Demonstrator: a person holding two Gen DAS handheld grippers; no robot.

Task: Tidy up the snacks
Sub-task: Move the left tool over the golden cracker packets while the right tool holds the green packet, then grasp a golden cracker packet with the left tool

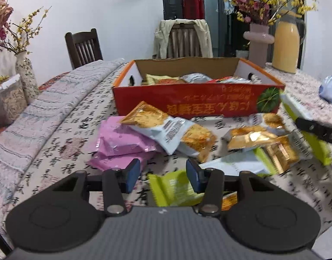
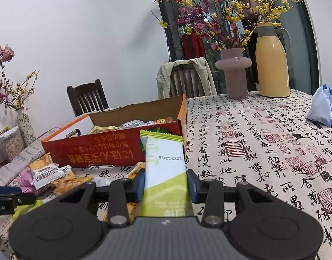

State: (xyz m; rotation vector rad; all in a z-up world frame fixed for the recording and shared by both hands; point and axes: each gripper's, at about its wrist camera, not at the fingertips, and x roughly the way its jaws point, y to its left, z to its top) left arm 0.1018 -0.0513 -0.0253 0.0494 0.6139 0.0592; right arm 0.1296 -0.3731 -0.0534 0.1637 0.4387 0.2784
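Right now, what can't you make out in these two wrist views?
- Left wrist: green packet under the left gripper is motion-blurred and part hidden by a finger; whether the pads press it is unclear.
- Both views: the red box front wall hides most snacks inside.
- Right wrist: right gripper body covers the held green-and-white packet's lower end.

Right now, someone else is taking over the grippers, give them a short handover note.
Right gripper: shut on a green packet, near the red box's corner.
Left gripper: open, holding nothing, low over a second green packet.
Done: several snacks lie in the box.
Left: pink packets and orange packets lie loose on the table in front of the box.
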